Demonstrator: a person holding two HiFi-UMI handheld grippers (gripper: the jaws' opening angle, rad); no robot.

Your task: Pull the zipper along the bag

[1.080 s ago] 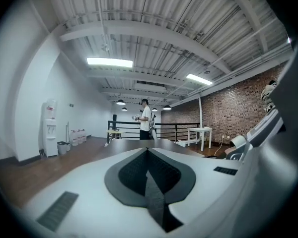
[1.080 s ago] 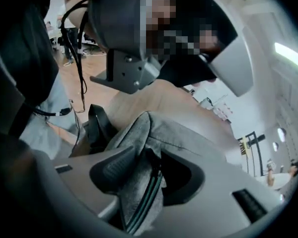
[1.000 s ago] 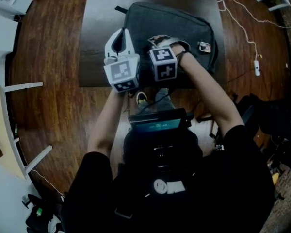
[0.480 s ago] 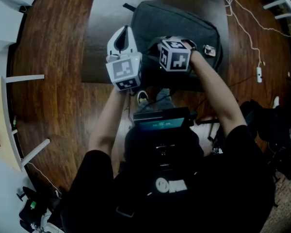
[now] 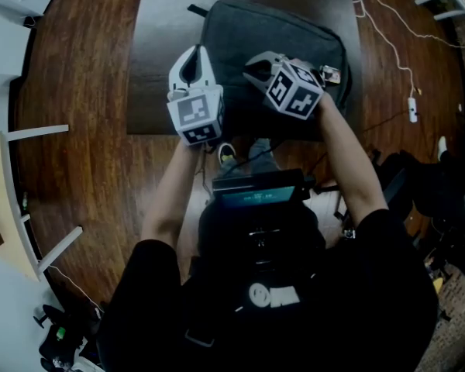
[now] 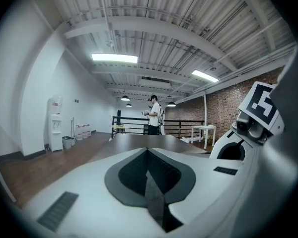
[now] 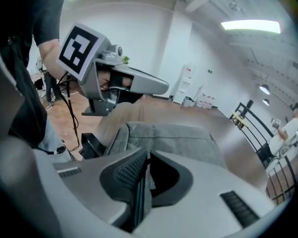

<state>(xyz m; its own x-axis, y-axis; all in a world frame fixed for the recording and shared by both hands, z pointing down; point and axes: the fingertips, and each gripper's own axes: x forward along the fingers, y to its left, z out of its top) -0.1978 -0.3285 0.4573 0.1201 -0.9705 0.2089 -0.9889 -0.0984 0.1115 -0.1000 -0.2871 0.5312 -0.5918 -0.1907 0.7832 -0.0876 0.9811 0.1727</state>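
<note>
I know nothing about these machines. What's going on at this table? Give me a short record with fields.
Setting: grey bag on a dark mat, wooden table
Left hand-held gripper: jaws together, nothing seen between them
Right hand-held gripper: jaws have just been closing, now on a small grey tab, possibly the zipper pull

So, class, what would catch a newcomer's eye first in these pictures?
A grey backpack lies on a round wooden table, in the upper middle of the head view. Over its near side hover the left gripper and the right gripper, each bearing a marker cube. The right's jaws have just been closing and stand nearly together; what they pinch is unclear.
</note>
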